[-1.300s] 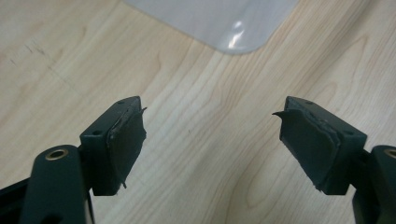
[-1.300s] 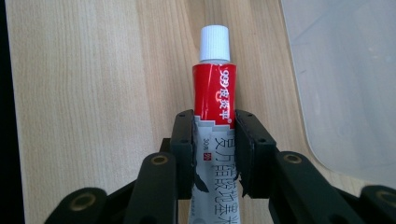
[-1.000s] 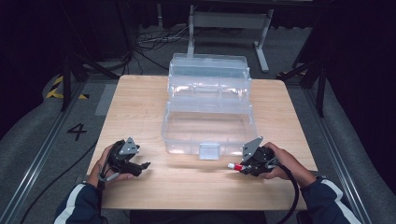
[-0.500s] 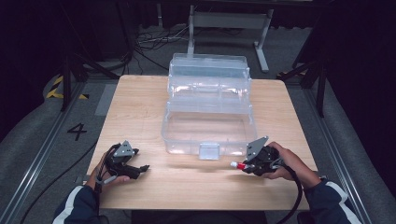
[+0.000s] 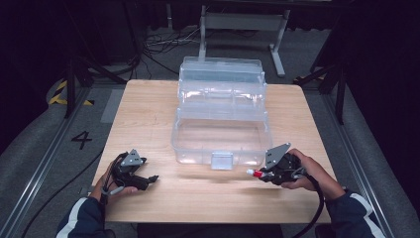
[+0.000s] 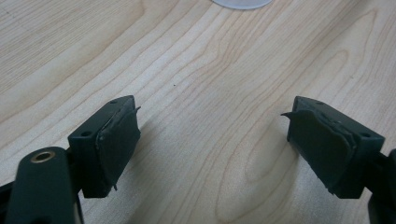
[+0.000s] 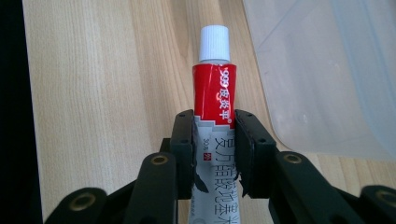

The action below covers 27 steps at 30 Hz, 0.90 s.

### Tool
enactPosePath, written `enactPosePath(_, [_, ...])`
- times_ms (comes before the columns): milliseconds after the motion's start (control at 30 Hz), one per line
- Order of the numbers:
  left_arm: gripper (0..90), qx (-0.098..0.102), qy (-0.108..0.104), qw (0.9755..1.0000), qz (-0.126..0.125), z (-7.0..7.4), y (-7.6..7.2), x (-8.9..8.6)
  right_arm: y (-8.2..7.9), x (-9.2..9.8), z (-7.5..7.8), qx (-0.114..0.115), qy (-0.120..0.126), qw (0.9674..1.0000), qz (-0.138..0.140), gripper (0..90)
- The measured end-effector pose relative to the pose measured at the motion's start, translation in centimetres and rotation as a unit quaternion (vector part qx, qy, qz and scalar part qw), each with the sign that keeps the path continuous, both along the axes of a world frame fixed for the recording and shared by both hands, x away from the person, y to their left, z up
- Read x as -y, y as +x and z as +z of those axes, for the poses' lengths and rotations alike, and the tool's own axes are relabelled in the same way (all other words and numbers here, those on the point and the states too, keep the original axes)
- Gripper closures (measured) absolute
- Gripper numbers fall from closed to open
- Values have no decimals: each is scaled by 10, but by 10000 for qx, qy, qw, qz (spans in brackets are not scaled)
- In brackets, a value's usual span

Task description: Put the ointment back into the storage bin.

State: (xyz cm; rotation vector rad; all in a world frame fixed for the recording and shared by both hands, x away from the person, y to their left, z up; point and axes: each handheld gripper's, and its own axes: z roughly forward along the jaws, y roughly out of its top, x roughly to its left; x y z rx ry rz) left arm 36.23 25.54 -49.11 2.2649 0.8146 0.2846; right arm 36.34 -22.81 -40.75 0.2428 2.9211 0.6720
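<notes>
Red and silver-grey, with a white screw cap, the small ointment tube (image 7: pixel 214 100) sits clamped between the two black pads of the right gripper (image 7: pixel 214 149). Its long axis runs straight along the jaws, cap end leading out past the fingertips and the flat silver tail reaching back between the gripper's arms. In the high view the red and white tip (image 5: pixel 253 173) pokes out toward the person's left, lying about level just above the pale wooden table (image 5: pixel 148 109).

Just beside the tube's cap, on the far side of the right gripper, stands the clear plastic tiered storage box (image 5: pixel 220 119), its lid swung back and its trays stepped open; its front wall with a clear latch tab (image 5: pixel 222 160) lies between the tube and the box's hollow.

The left gripper (image 5: pixel 151 179) rests well apart from the right one, near the table's front left. Its jaws stand wide apart, having just been opening, with bare wood between the pads (image 6: pixel 116 140).
</notes>
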Motion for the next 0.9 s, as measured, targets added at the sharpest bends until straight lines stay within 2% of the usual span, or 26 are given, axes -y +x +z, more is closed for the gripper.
enactPosePath(133, [169, -2, -1, 10000, 3, 0, 0, 0, -4, 3, 8, 99, 138, 9998, 35, 709])
enactPosePath(233, [168, 2, -4, 10000, 14, 0, 0, 0, -5, 4, 13, 197, 93, 9998, -4, 709])
enactPosePath(367, [168, 0, -5, 10000, 13, 0, 0, 0, -6, 5, 20, 263, 202, 9994, 15, 709])
enactPosePath(667, [168, -4, -6, 10000, 8, 0, 0, 0, -6, 6, 29, 375, 210, 9991, -16, 708])
enactPosePath(900, [167, -4, -6, 10000, 8, 0, 0, 0, -7, 2, 42, 506, 178, 9986, -13, 708])
